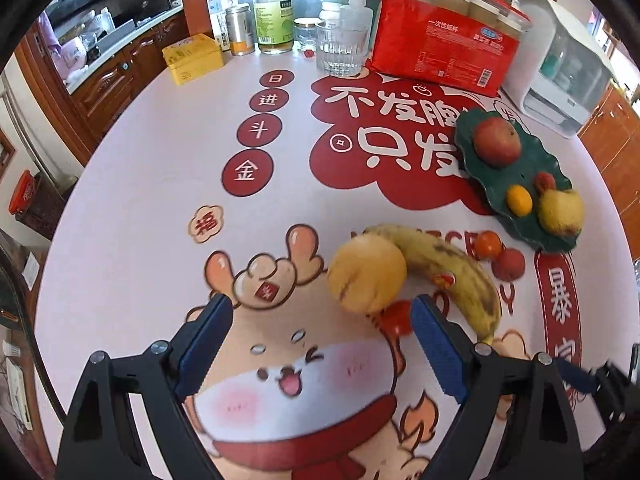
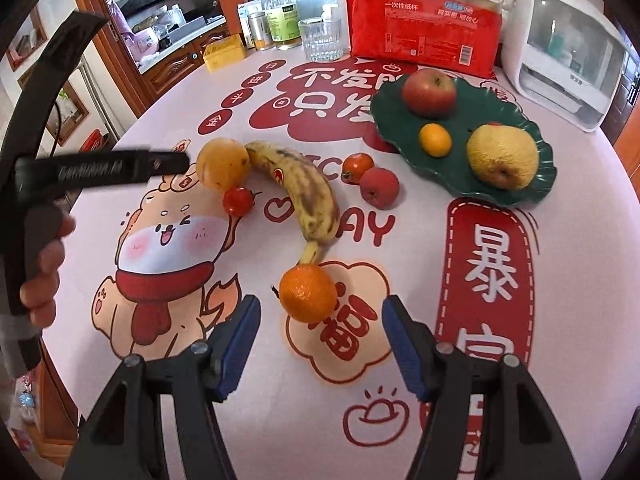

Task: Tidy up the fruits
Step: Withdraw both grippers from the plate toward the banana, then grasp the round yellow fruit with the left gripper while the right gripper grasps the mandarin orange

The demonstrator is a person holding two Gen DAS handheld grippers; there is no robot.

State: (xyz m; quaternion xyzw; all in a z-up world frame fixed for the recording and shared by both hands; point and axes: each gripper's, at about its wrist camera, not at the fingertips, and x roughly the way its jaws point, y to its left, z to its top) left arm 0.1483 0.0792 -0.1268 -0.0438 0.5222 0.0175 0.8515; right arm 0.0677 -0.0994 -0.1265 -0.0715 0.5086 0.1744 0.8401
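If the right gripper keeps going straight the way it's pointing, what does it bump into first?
Most likely the orange. It sits just ahead of the open right gripper, roughly centred between the fingers, though depth is hard to judge.

The left gripper (image 1: pixel 322 314) hangs with jaws wide apart over the printed tablecloth (image 1: pixel 160 184), just short of a yellow round fruit (image 1: pixel 366 276) that touches a spotted banana (image 1: pixel 444 268), while a green plate (image 1: pixel 516 184) farther right holds an apple (image 1: pixel 497 141).

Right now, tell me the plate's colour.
Dark green plate with a wavy rim; clearest in the right wrist view.
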